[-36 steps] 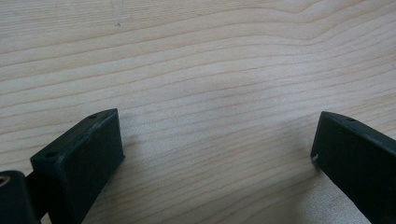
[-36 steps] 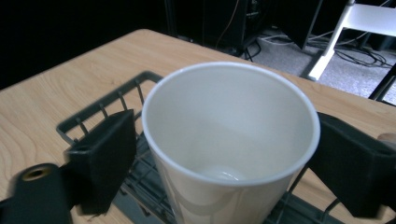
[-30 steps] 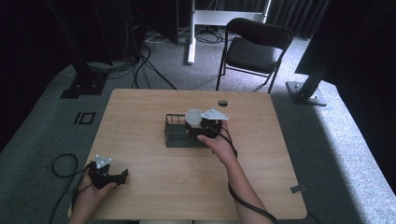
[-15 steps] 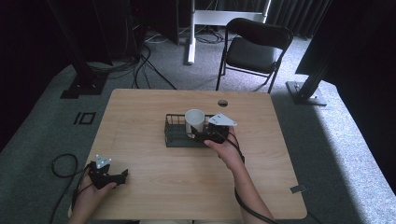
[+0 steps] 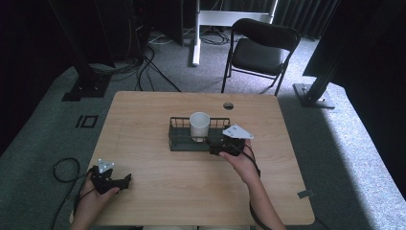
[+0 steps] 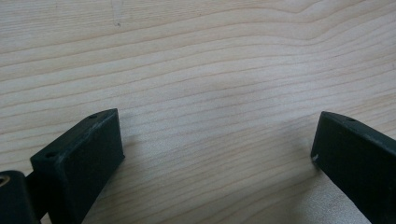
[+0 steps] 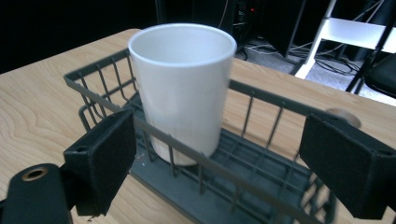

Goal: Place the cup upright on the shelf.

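Observation:
A white cup (image 5: 199, 125) stands upright in the dark wire basket (image 5: 179, 141) at the middle of the wooden table (image 5: 191, 191). My right gripper (image 5: 211, 145) sits low at the basket's near right corner, open, with nothing between its jaws. In the right gripper view the cup (image 7: 184, 88) stands just beyond the basket's near wall (image 7: 252, 182), and my right gripper (image 7: 217, 158) spreads wide on this side of that wall. My left gripper (image 5: 127, 180) rests at the table's front left. In its own view, the left gripper (image 6: 217, 149) is open over bare wood.
A round cable hole (image 5: 228, 105) lies in the table behind the basket. A black folding chair (image 5: 261, 50) stands beyond the far edge. Dark stand bases (image 5: 84, 88) and cables (image 5: 148, 62) lie on the carpet to the left.
My right gripper has drawn back from the cup toward the near side of the basket. The cup stays standing in the basket. The left gripper has not moved.

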Action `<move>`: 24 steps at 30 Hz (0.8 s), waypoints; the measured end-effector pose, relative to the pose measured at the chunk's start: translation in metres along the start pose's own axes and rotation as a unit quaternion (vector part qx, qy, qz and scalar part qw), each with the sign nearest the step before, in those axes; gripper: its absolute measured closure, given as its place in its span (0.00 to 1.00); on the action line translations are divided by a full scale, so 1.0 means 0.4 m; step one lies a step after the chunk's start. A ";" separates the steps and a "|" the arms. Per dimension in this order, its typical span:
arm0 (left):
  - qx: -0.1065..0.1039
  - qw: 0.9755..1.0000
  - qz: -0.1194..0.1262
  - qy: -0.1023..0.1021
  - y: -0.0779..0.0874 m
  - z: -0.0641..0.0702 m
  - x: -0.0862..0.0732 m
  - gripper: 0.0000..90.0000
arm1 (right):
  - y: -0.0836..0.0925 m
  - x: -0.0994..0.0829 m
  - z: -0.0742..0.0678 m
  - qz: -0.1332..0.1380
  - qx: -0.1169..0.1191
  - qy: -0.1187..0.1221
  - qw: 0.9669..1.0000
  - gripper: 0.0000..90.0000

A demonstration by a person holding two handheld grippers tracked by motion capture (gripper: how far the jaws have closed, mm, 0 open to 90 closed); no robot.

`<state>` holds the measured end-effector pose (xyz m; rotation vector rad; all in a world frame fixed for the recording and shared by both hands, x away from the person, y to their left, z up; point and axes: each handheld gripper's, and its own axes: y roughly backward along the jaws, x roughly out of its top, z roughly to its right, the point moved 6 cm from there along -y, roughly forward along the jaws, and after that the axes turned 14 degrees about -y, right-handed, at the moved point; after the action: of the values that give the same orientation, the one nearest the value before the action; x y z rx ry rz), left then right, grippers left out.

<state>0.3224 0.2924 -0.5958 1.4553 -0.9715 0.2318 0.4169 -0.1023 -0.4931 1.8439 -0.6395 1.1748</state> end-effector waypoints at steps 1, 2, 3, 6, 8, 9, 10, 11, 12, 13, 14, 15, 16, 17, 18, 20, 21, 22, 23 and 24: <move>0.000 1.000 0.000 0.000 0.000 0.000 0.000 0.03 | 0.005 -0.003 0.004 0.001 0.000 0.000 1.000 0.12; 0.000 1.000 0.000 0.000 0.000 0.000 0.000 0.03 | 0.010 -0.006 0.008 0.001 -0.002 0.001 1.000 0.12; 0.000 1.000 0.000 0.000 0.000 0.000 0.000 0.03 | 0.014 -0.010 0.013 0.000 -0.005 0.001 1.000 0.12; 0.000 1.000 0.001 0.000 0.000 0.000 0.000 0.03 | 0.028 -0.019 0.025 0.000 -0.008 -0.002 1.000 0.12; 0.000 1.000 0.001 0.000 0.000 0.000 0.000 0.03 | 0.037 -0.023 0.033 0.003 -0.010 -0.006 1.000 0.12; 0.000 1.000 0.001 0.000 0.000 0.000 0.000 0.03 | 0.041 -0.025 0.038 0.005 -0.012 -0.005 1.000 0.12; 0.000 1.000 0.001 0.000 0.000 0.000 0.000 0.03 | 0.044 -0.028 0.042 0.007 -0.014 -0.005 1.000 0.12; 0.000 1.000 0.001 0.000 0.000 0.000 0.000 0.03 | 0.047 -0.032 0.047 0.006 -0.016 -0.008 1.000 0.12; 0.000 1.000 0.001 0.000 0.000 0.000 0.000 0.03 | 0.049 -0.038 0.053 0.006 -0.017 -0.007 1.000 0.12; 0.000 1.000 0.001 0.000 0.000 0.000 0.000 0.03 | 0.052 -0.044 0.057 0.004 -0.018 -0.011 1.000 0.12; 0.000 1.000 0.001 0.000 0.000 0.000 0.000 0.03 | 0.053 -0.051 0.061 0.003 -0.018 -0.014 1.000 0.12; 0.000 1.000 0.001 0.000 0.000 0.000 0.000 0.03 | 0.055 -0.058 0.065 0.000 -0.018 -0.014 1.000 0.12; 0.000 1.000 0.000 -0.001 0.000 0.000 0.000 0.03 | 0.056 -0.064 0.068 -0.001 -0.018 -0.014 1.000 0.12; 0.000 1.000 0.000 -0.001 0.000 0.000 0.000 0.03 | 0.057 -0.071 0.072 -0.003 -0.019 -0.015 1.000 0.12; 0.000 1.000 0.000 -0.001 0.000 0.000 0.000 0.03 | 0.058 -0.078 0.075 -0.005 -0.020 -0.017 1.000 0.12; 0.000 1.000 0.000 -0.001 0.000 0.000 0.000 0.03 | 0.060 -0.091 0.085 -0.009 -0.025 -0.014 1.000 0.12; 0.000 1.000 0.000 -0.001 0.000 0.000 0.000 0.03 | 0.061 -0.097 0.090 -0.011 -0.026 -0.014 0.999 0.12; 0.000 1.000 0.000 -0.001 0.000 0.000 0.000 0.03 | 0.063 -0.103 0.096 -0.014 -0.027 -0.013 0.999 0.12; 0.000 1.000 0.000 -0.001 0.000 0.000 0.000 0.03 | 0.065 -0.109 0.102 -0.016 -0.032 -0.012 0.999 0.12; 0.000 1.000 0.000 -0.001 0.000 0.000 0.000 0.03 | 0.067 -0.115 0.109 -0.019 -0.033 -0.014 0.999 0.12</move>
<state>0.3224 0.2925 -0.5958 1.4553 -0.9727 0.2309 0.3971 -0.1543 -0.5338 1.8114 -0.6498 1.0920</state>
